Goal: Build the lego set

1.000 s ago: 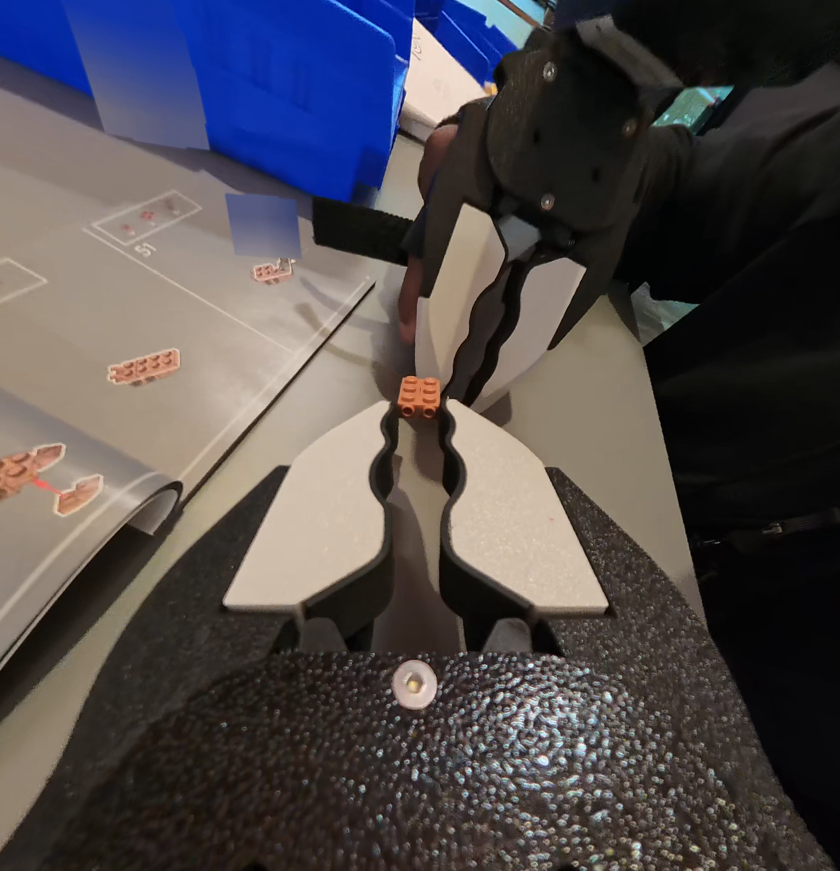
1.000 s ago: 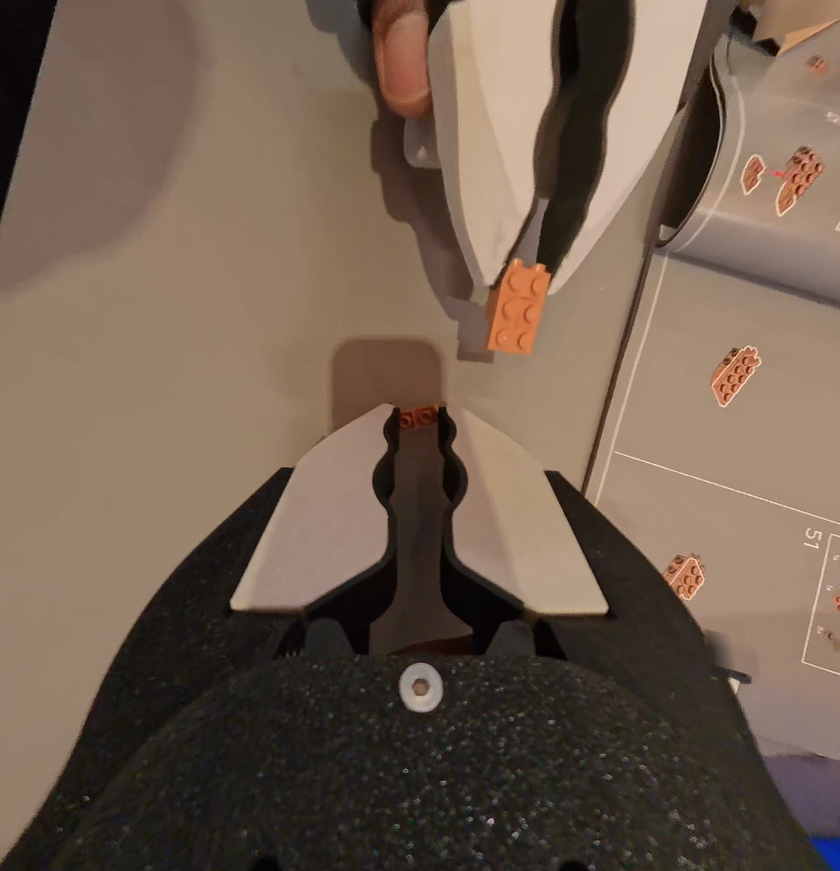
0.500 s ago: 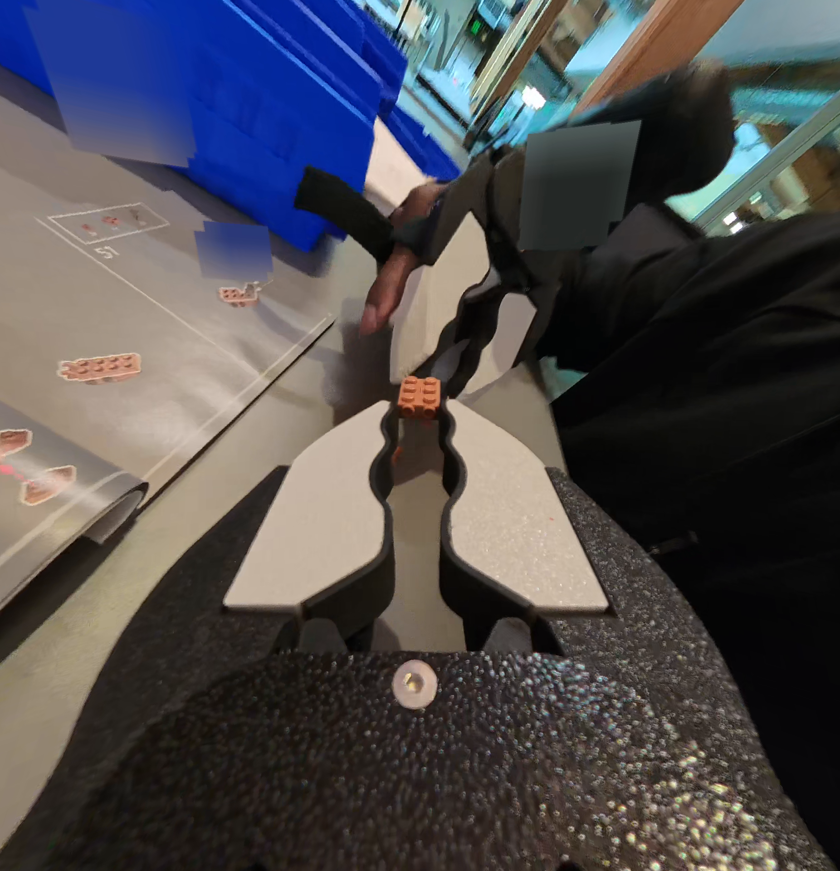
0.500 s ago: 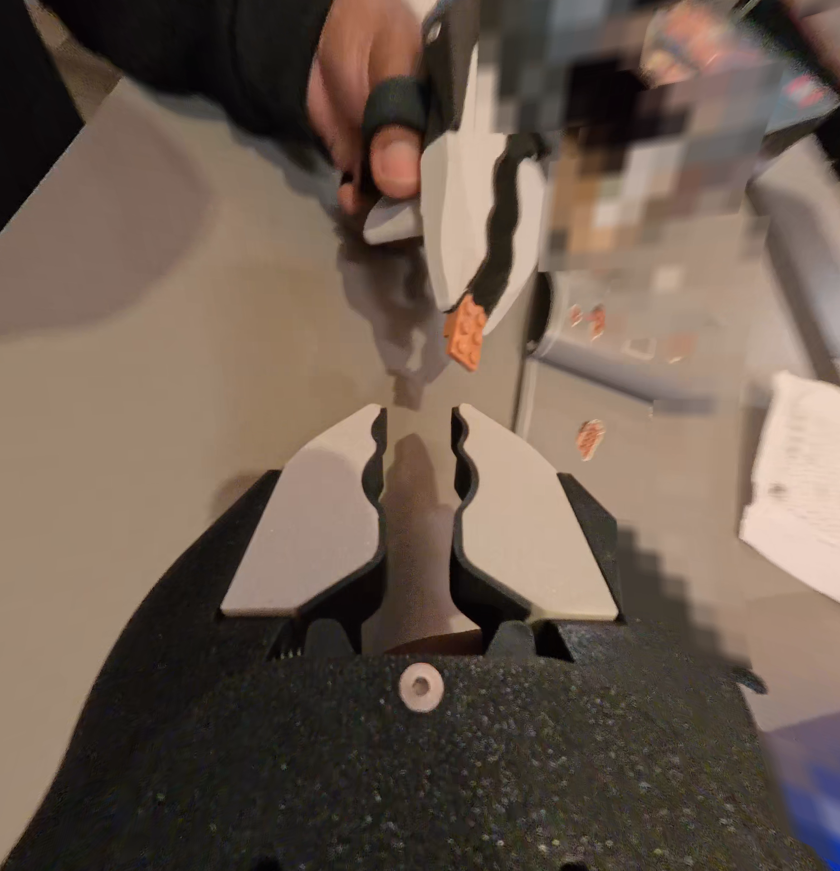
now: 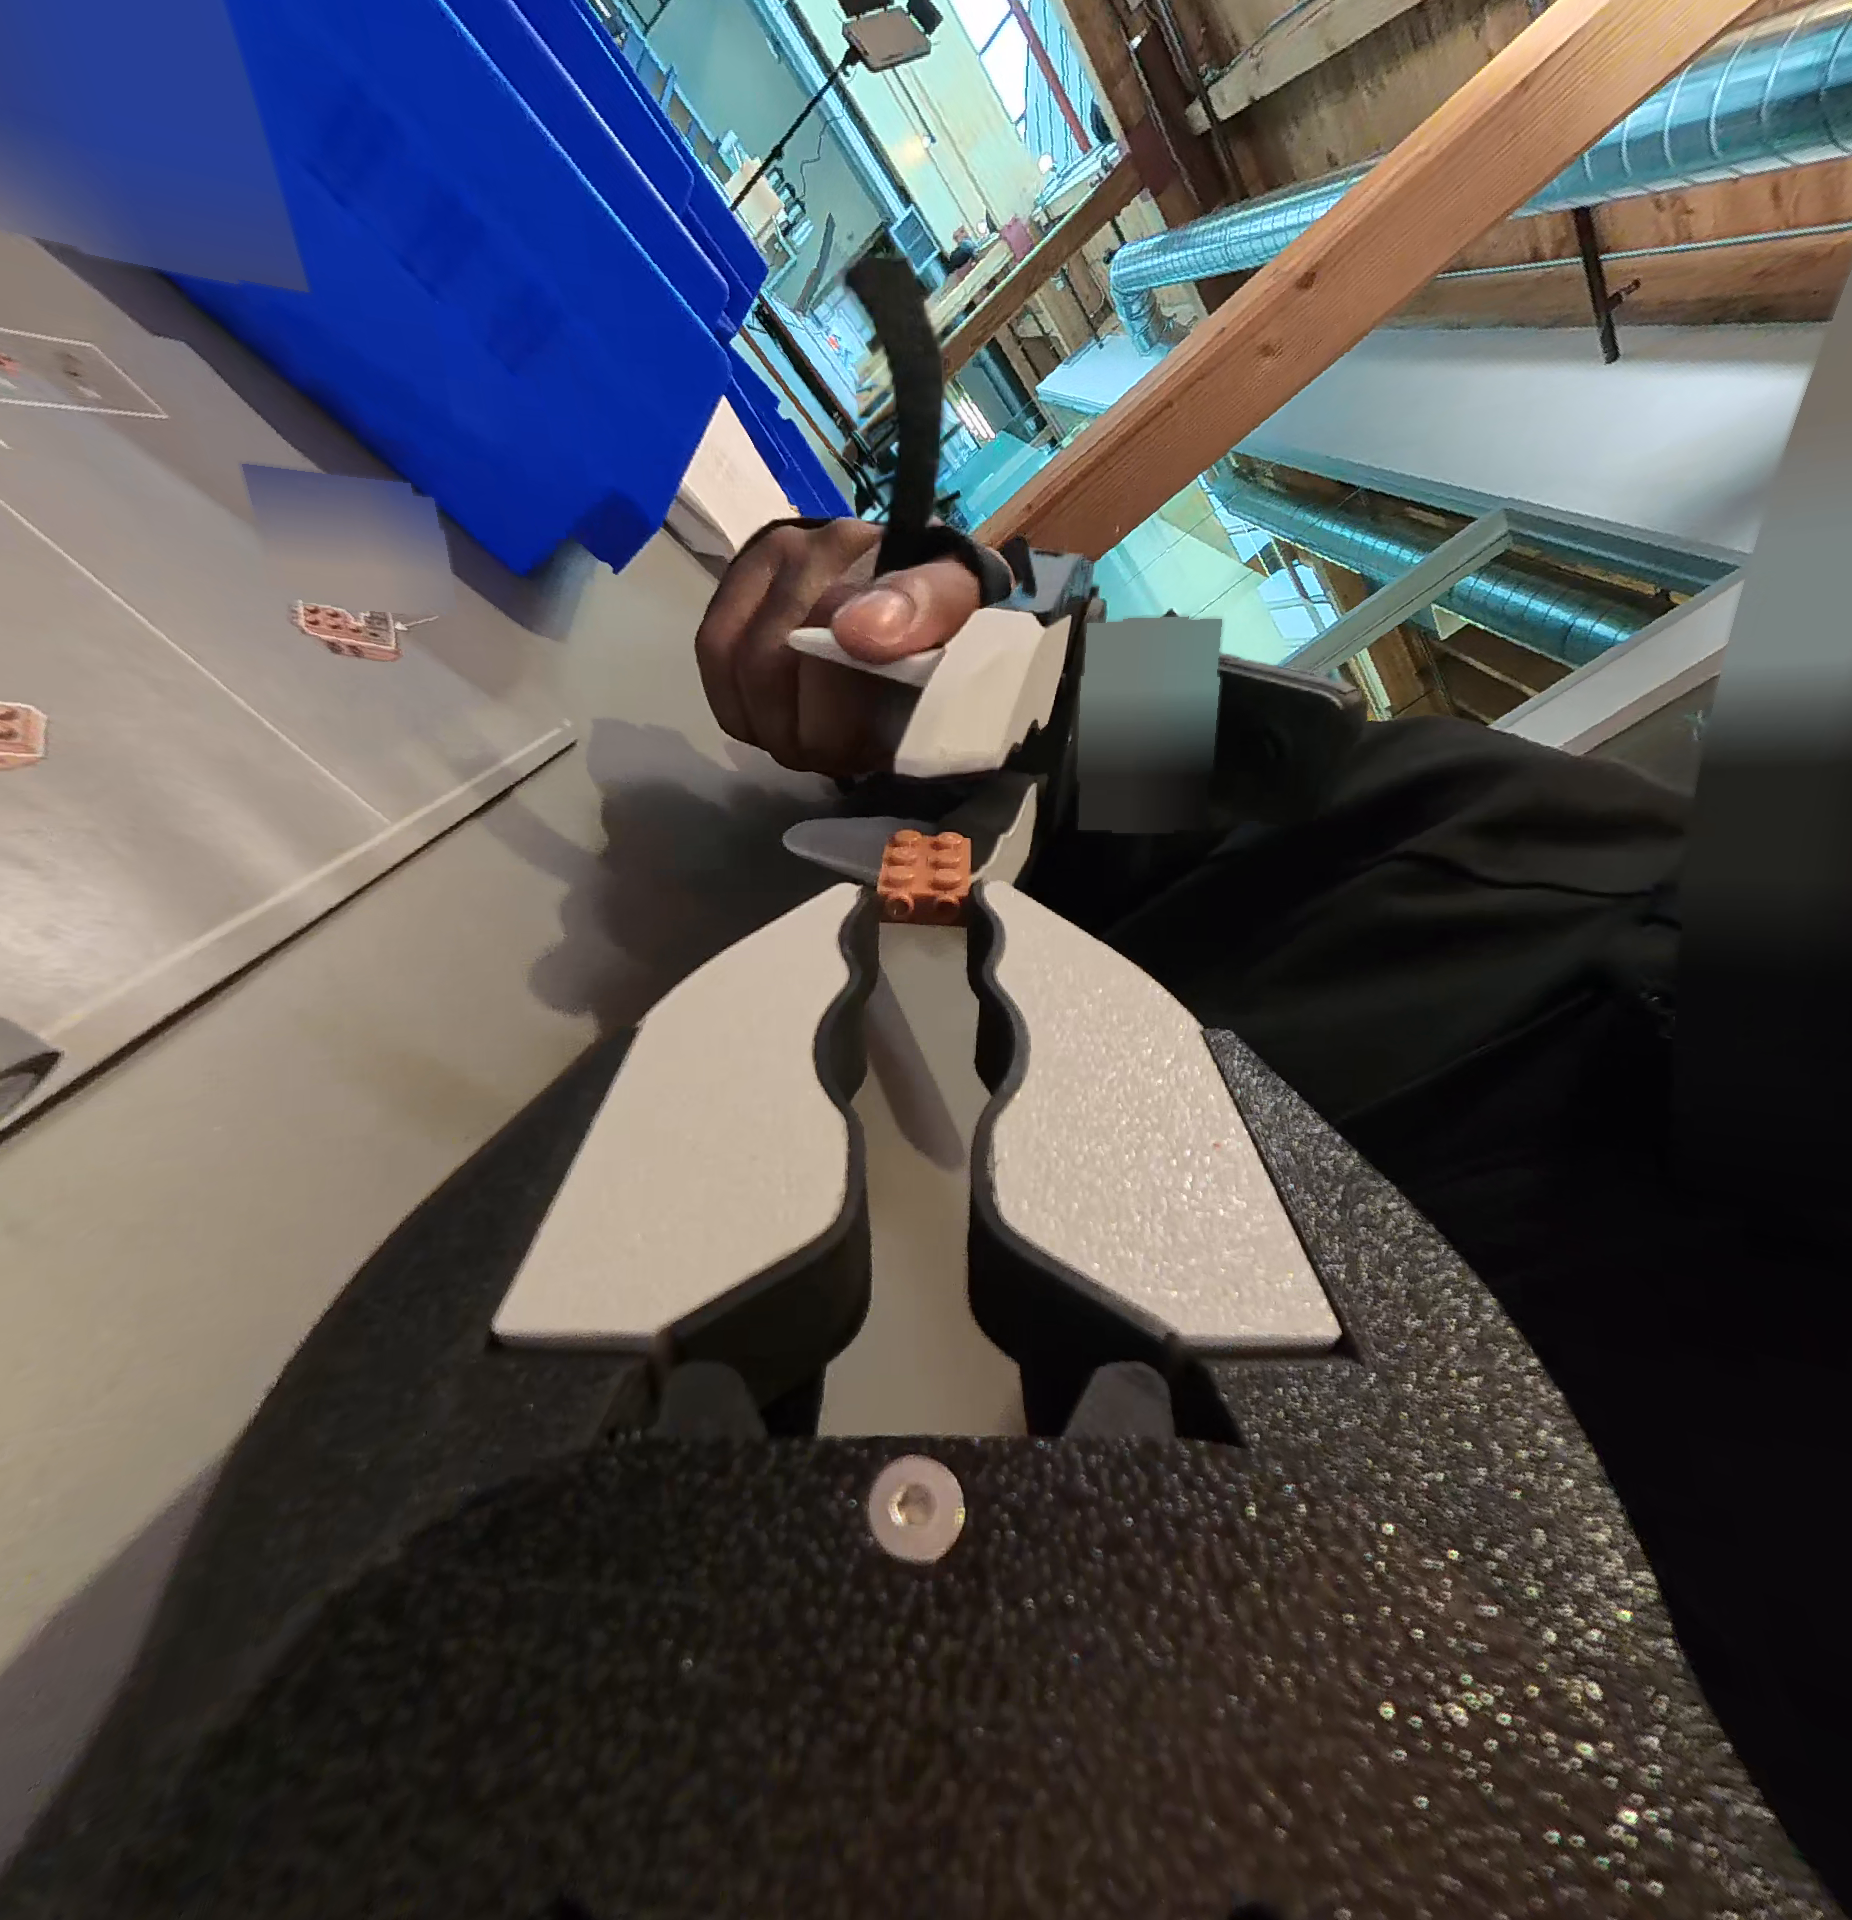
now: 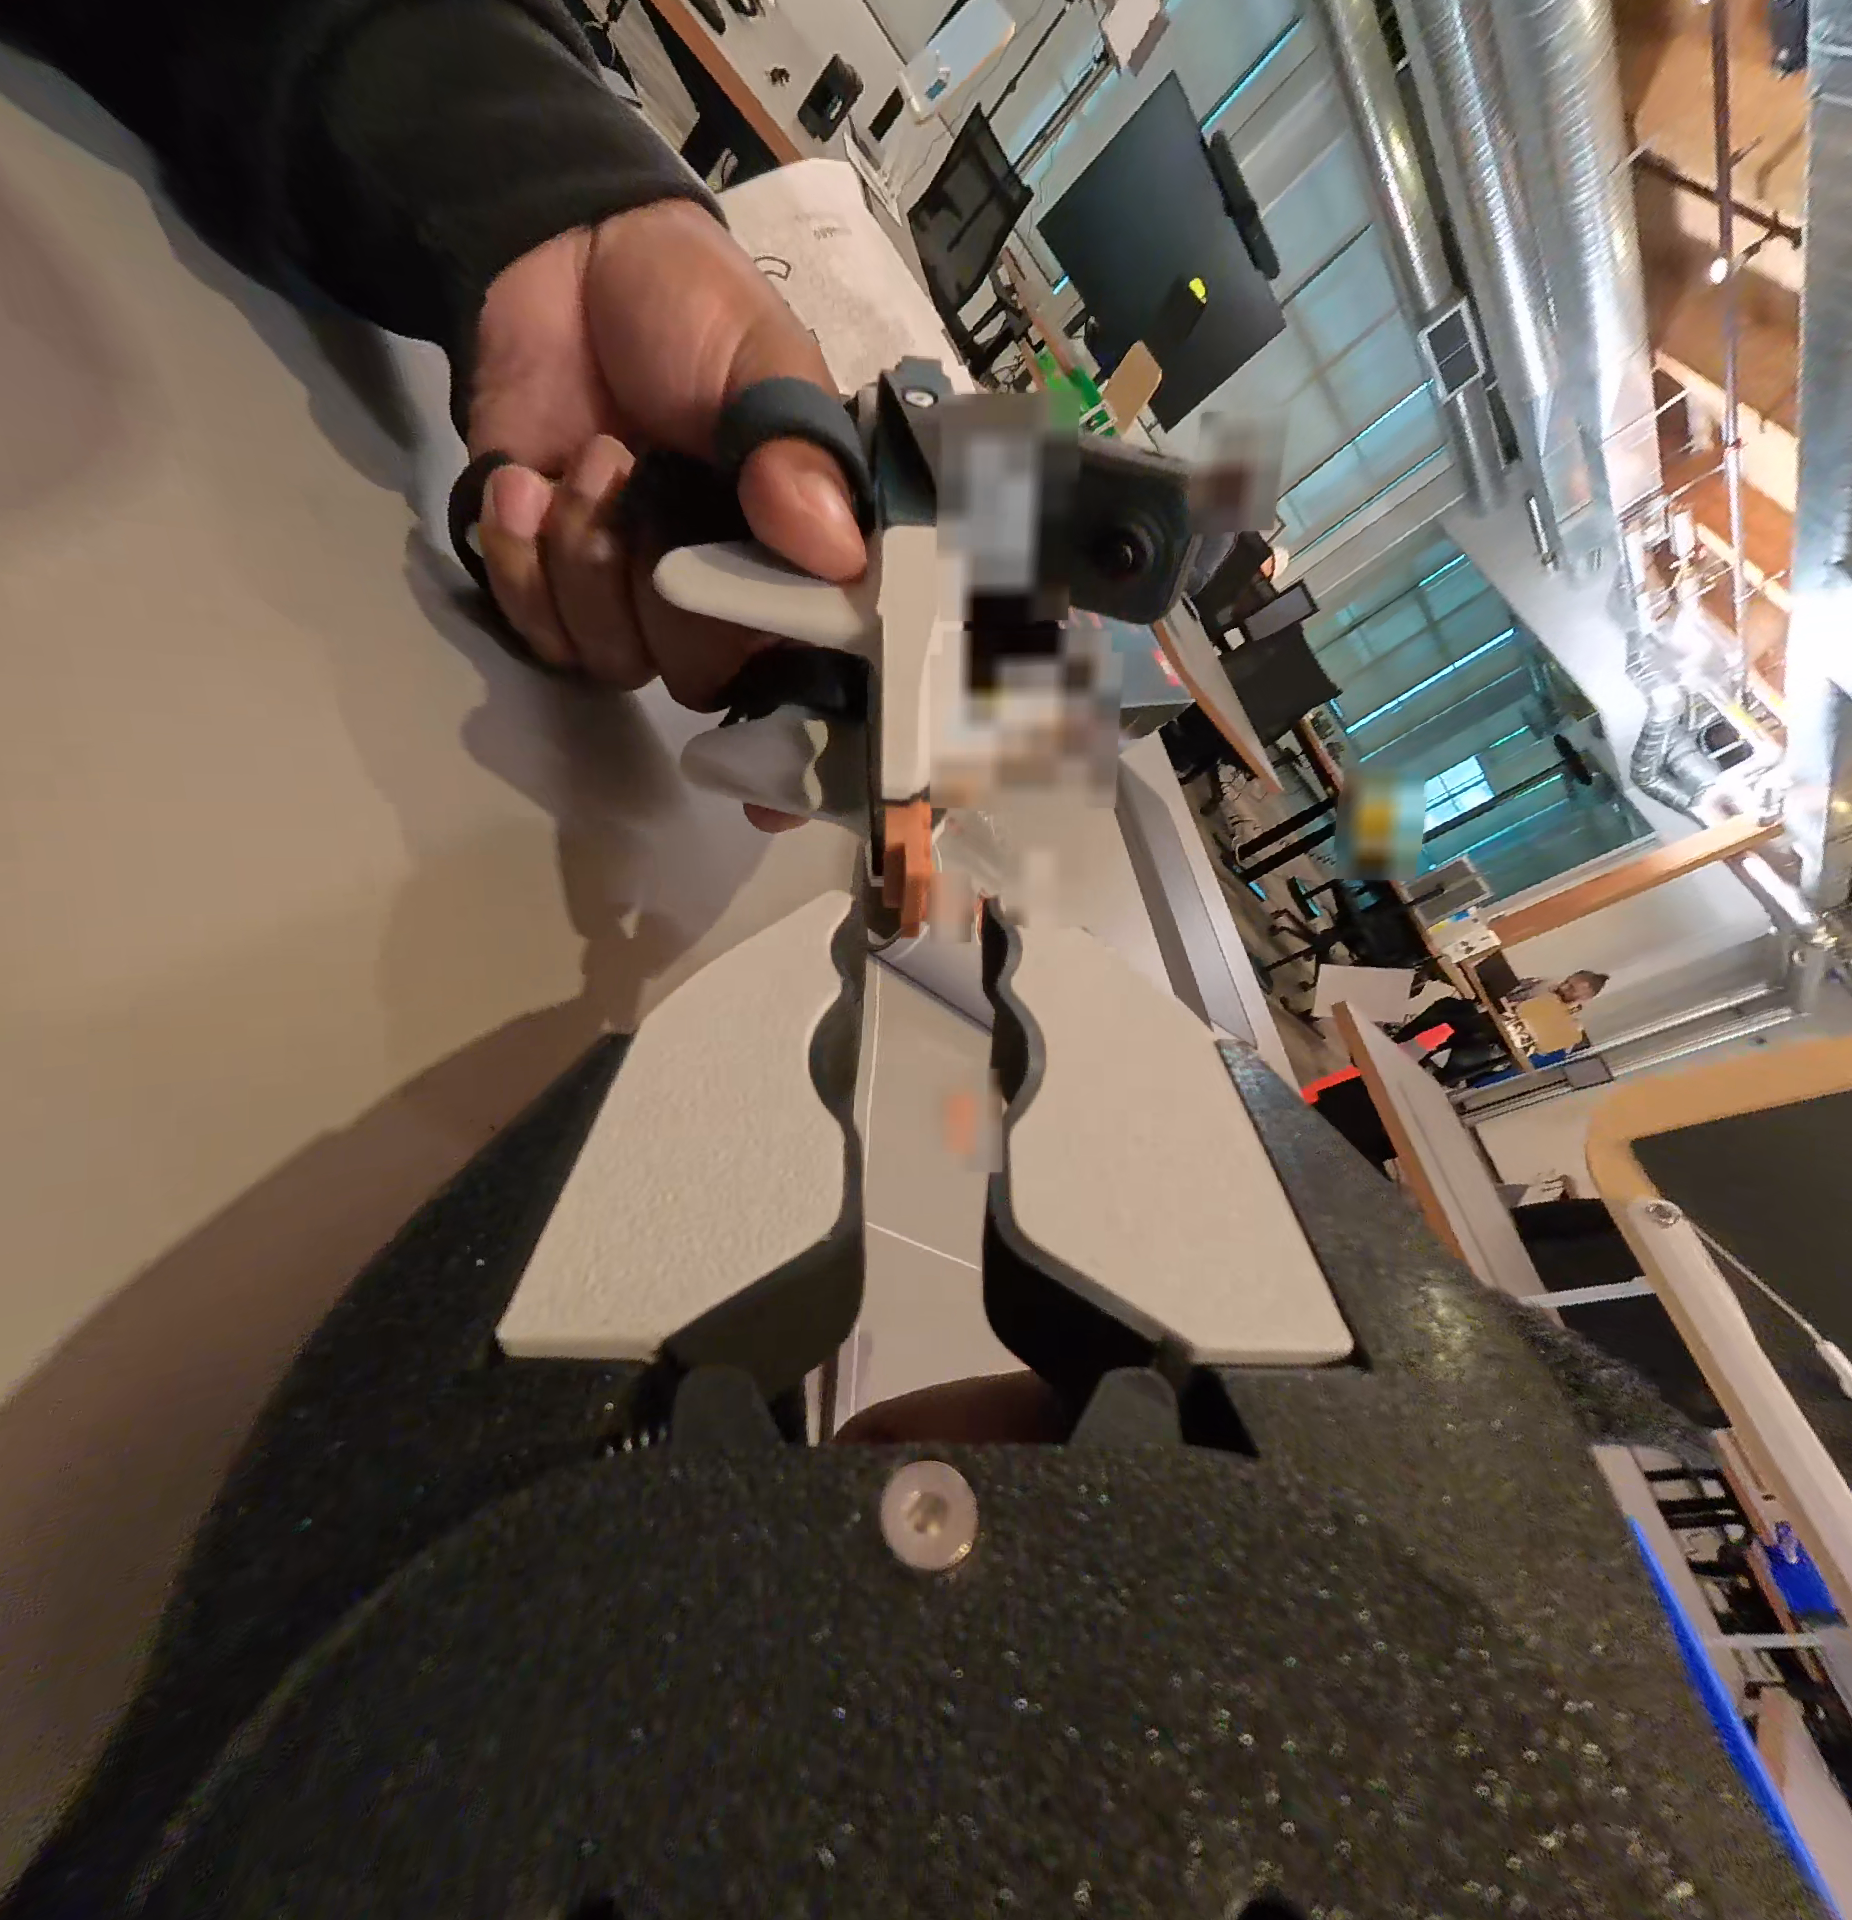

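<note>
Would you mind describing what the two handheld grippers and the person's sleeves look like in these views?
Both grippers share one design: the left gripper and right gripper have a black, pebbled body, one silver screw at its centre, and two flat pale-grey fingers with wavy black pads. Black fabric loops circle the fingers of the hand. The sleeve is black.

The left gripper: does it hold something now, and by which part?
Yes. The left gripper holds a small orange-brown studded brick at its fingertips, which press on the brick's two opposite side faces; the studs face up.
</note>
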### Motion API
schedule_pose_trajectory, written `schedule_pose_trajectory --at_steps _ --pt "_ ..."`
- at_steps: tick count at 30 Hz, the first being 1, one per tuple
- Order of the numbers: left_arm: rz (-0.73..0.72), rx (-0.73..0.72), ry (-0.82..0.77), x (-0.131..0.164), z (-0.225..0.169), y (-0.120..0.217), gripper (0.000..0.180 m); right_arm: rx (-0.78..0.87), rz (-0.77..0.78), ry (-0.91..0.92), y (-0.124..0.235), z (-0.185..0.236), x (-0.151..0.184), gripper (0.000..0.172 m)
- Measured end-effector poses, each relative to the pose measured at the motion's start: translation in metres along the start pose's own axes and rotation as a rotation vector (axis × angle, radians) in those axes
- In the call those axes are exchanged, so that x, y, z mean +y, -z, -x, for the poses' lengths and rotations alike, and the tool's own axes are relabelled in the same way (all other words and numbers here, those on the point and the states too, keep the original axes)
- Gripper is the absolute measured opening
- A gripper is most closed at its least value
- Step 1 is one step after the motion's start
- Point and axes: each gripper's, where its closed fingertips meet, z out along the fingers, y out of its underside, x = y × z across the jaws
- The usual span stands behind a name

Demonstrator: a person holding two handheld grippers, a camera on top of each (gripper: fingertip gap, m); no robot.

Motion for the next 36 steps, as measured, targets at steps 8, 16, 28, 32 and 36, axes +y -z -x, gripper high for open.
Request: schedule_pose_trajectory --at_steps 8,16,28,32,36 --pt "0.024 0.015 0.008 0.005 -0.002 -0.004 0.015 -0.040 -0.012 -0.043 -0.001 0.008 -0.003 0.008" --pt "-0.009 0.008 -0.170 -0.006 -0.006 0.001 0.018 -0.181 -0.066 -0.522 0.004 0.000 -0.005 0.008" --pt "0.056 -0.138 -0.606 -0.002 -0.005 -0.007 0.024 -0.350 -0.024 -0.810 -0.001 0.017 -0.005 0.008" --pt "0.077 -0.121 -0.616 0.002 -0.008 -0.008 0.013 -0.357 -0.031 -0.802 -0.002 0.019 -0.008 0.008" --pt "0.104 -0.130 -0.631 0.006 -0.007 -0.009 0.009 -0.362 -0.048 -0.832 -0.001 0.015 -0.009 0.008"
